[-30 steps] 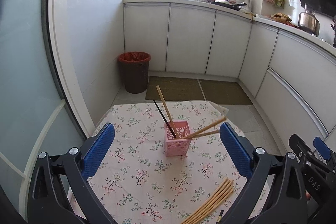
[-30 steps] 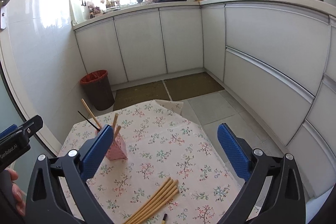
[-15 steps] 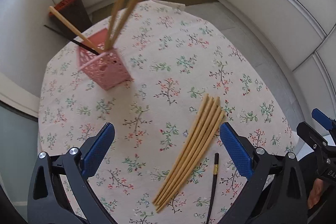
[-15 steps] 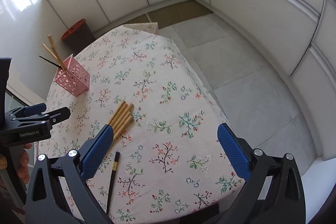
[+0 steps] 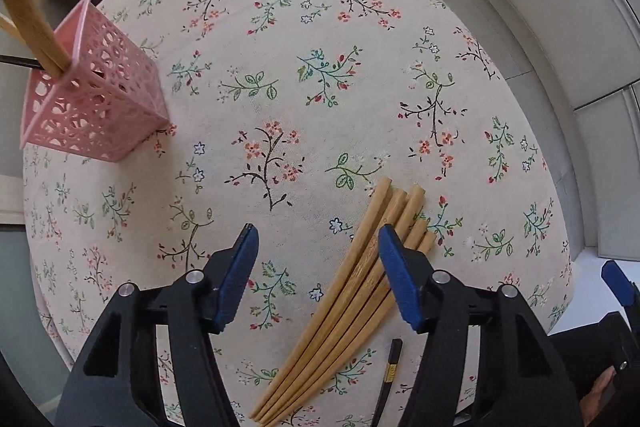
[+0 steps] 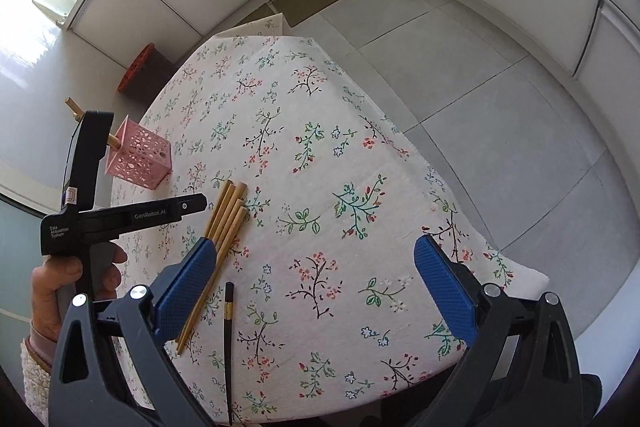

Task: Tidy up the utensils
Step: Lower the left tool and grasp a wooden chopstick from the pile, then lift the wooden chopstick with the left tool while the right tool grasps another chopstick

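Risk first: jaws closing over a tight fan of bamboo chopsticks flat on the floral tablecloth. Likely to pinch several sticks at once, or to catch only the outermost and scatter the rest across the cloth. Right blue pad already over the bundle, left pad over bare cloth, so an off-centre bite and a skewed, slipping stick seem possible. Thin sticks lying flush on soft fabric: easy to snag the cloth as well.

Left gripper pointing straight down above the near part of the table, jaws half-narrowed and closing, the leftmost sticks between them, no pad pressing yet. Right gripper tilted down and forward to the right of the bundle, jaws wide, nothing between them but cloth.

Single black chopstick lying just right of the bundle. Pink holder at far left, already carrying a few sticks.
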`<state>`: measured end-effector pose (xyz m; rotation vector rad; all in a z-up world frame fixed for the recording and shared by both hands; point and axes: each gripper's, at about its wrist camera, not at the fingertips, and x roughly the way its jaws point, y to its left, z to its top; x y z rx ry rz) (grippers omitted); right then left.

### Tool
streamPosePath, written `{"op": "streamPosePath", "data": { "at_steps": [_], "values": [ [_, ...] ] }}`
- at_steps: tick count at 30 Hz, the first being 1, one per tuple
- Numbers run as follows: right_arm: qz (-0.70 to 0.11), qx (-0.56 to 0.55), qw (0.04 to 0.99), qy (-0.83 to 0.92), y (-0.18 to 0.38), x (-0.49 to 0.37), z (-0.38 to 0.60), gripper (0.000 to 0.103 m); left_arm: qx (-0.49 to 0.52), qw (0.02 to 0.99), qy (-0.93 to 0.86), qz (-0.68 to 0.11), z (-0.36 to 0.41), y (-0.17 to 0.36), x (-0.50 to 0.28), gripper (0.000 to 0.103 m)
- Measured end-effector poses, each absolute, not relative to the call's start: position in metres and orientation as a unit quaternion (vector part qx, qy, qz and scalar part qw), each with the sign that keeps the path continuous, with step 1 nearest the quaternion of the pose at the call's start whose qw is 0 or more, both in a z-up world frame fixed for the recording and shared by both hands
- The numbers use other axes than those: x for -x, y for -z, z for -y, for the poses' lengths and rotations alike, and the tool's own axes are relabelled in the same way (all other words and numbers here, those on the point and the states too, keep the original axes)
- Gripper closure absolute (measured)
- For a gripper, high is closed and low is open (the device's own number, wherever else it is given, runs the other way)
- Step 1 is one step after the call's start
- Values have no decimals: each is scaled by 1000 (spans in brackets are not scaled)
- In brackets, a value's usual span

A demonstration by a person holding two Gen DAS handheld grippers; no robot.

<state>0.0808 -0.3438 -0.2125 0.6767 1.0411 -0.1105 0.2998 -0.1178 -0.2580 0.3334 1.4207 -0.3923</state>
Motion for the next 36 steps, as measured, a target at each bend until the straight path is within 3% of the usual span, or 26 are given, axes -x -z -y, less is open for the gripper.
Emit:
{"op": "streamPosePath", "data": {
  "at_steps": [9,13,19,22,26,36],
  "values": [
    [-495,-327,803,55,217,-82,347,7,-167,707,194,-659,132,280,-304,73],
    [-504,-325,798,58,219,-85,342,7,-191,718,187,-643,134,285,-301,92],
    [-544,-334,767,67,233,-115,310,9,-191,742,161,-622,105,276,-295,97],
    [-566,-337,749,70,240,-137,287,22,-160,761,151,-611,72,253,-293,97],
    [-592,-315,737,86,250,-167,258,49,-122,787,146,-587,35,218,-282,97],
    [-620,-297,716,123,273,-191,236,66,-74,817,145,-553,-2,182,-271,97]
  ]
}}
